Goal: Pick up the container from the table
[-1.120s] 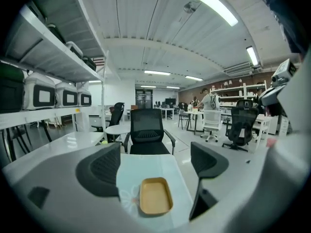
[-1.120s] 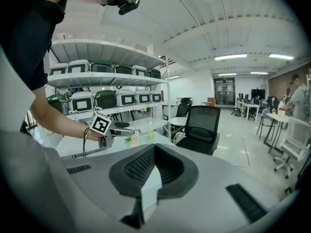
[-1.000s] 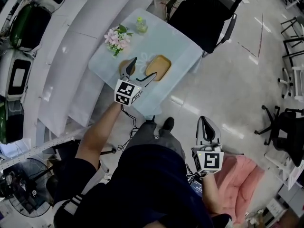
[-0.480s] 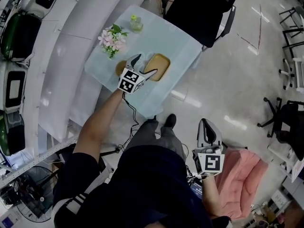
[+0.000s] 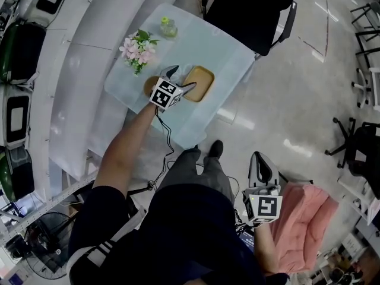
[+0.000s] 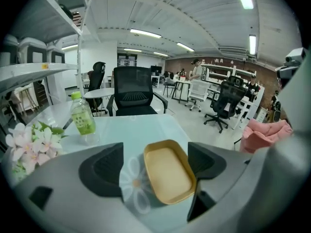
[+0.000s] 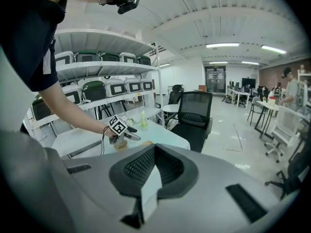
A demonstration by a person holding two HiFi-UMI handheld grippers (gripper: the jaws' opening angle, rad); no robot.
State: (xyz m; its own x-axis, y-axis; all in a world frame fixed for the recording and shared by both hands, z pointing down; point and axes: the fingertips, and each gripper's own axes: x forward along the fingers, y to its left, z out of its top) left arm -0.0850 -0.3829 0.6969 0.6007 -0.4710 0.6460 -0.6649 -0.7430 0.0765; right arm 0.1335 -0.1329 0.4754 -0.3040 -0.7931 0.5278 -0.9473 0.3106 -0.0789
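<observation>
A shallow tan container lies near the front right of the pale glass table. My left gripper hangs low over the table just left of it and points at it. In the left gripper view the container shows between the two dark pads, which stand apart from it. These jaws have just been closing a little and are still wide open. My right gripper is held by the person's hip, away from the table. Its pads look pressed together with nothing held.
A green bottle and a bunch of pink flowers stand at the table's far left. A brown round disc lies under my left gripper. A black office chair stands behind the table. A pink cushion is at the lower right.
My left gripper has dropped toward the table and come closer to the tan container. The right gripper has hardly shifted.
</observation>
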